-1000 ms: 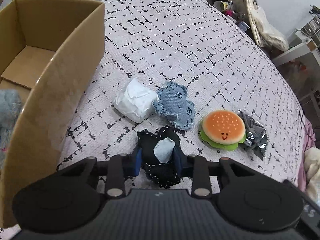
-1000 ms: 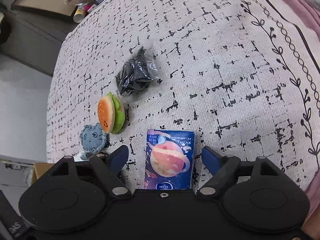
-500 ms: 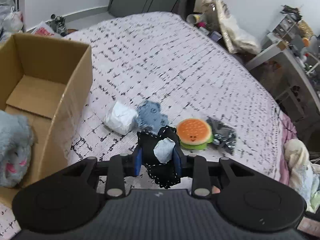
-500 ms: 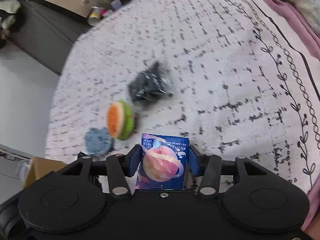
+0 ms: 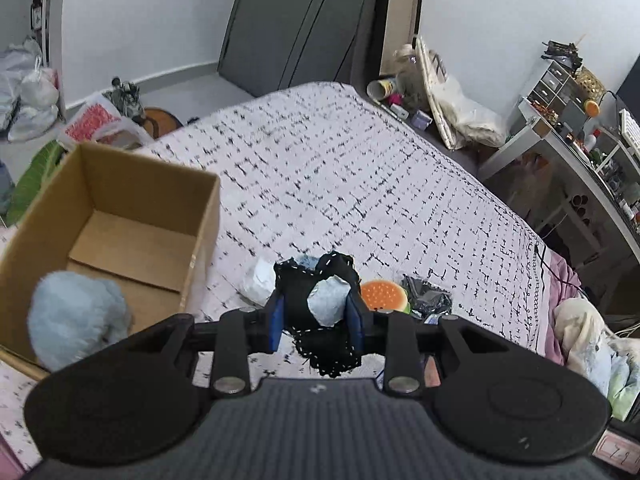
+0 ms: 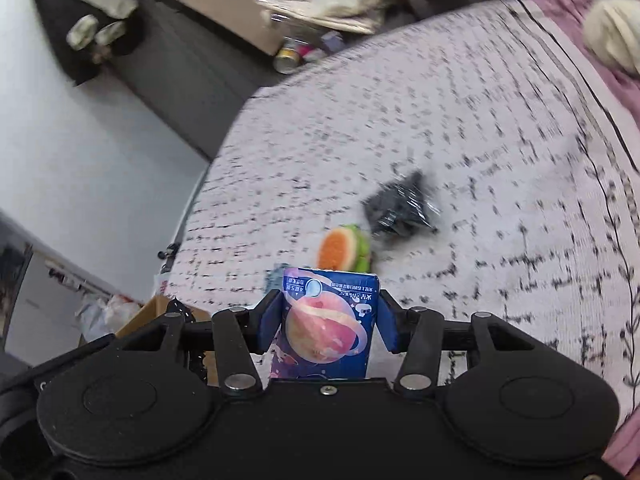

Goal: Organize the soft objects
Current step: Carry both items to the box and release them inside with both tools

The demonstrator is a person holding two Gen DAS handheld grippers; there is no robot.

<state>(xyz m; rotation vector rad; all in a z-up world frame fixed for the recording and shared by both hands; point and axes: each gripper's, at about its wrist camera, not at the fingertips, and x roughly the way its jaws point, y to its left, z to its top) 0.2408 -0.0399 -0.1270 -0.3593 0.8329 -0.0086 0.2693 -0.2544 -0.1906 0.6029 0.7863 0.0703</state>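
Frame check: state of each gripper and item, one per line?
Left tongs: shut on black pouch.
Right tongs: shut on tissue pack.
Box: open, grey plush inside.
Burger toy: lying on bed.
Black packet: on bed, loose.
White wad: on bed.

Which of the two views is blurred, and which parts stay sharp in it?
Right wrist view: the bedspread, burger toy and black packet are motion-smeared, while the right gripper and its tissue pack are sharp. Left wrist view: crisp, with fisheye bending only.
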